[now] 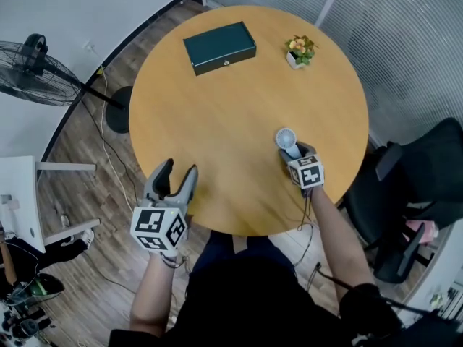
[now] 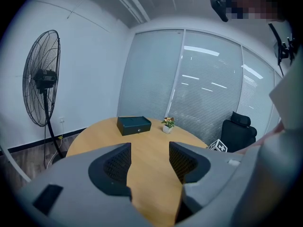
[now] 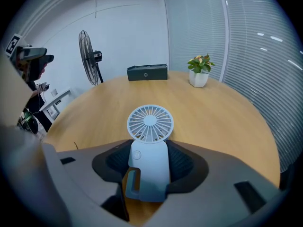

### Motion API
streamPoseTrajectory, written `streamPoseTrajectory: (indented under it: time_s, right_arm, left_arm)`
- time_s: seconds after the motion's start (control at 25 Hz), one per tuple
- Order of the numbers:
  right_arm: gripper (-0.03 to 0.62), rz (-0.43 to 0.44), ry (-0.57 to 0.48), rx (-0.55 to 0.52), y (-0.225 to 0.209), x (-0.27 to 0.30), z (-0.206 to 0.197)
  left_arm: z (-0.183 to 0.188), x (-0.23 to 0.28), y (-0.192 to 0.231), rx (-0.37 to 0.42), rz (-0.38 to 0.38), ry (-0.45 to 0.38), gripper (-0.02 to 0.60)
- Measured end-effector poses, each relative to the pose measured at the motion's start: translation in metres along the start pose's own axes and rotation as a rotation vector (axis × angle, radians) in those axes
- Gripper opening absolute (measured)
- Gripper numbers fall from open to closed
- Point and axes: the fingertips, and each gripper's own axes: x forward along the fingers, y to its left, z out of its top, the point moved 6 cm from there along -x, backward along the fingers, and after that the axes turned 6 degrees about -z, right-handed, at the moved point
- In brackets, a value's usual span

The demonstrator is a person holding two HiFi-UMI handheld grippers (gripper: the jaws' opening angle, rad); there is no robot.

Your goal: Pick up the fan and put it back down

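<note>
Pinching fan (image 3: 149,126): right gripper (image 3: 150,156) | head outward, axis along jaws | left gripper (image 2: 150,161) spread

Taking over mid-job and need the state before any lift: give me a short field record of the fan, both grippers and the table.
target: small white fan, upright, seemingly standing on the round table, near-right part
right gripper: jaws around the fan's handle, pads against both its sides
left gripper: jaws apart, nothing between them, over the table's near-left edge
also on table: dark green box and potted plant, both at the far side
</note>
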Motion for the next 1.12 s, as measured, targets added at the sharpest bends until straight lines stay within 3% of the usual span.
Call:
streamPoseTrajectory:
  time_s: [0.72, 1.12]
  right_arm:
    - [0.221, 0.037, -0.339, 0.152, 0.025, -0.128, 0.057]
    - [0.221, 0.049, -0.487, 0.173, 0.029, -0.201, 0.079]
  left_arm:
    - [0.014, -0.02, -0.049, 0.029, -0.065, -0.053, 0.247]
    - [0.019, -0.037, -0.076, 0.035, -0.071, -0.089, 0.247]
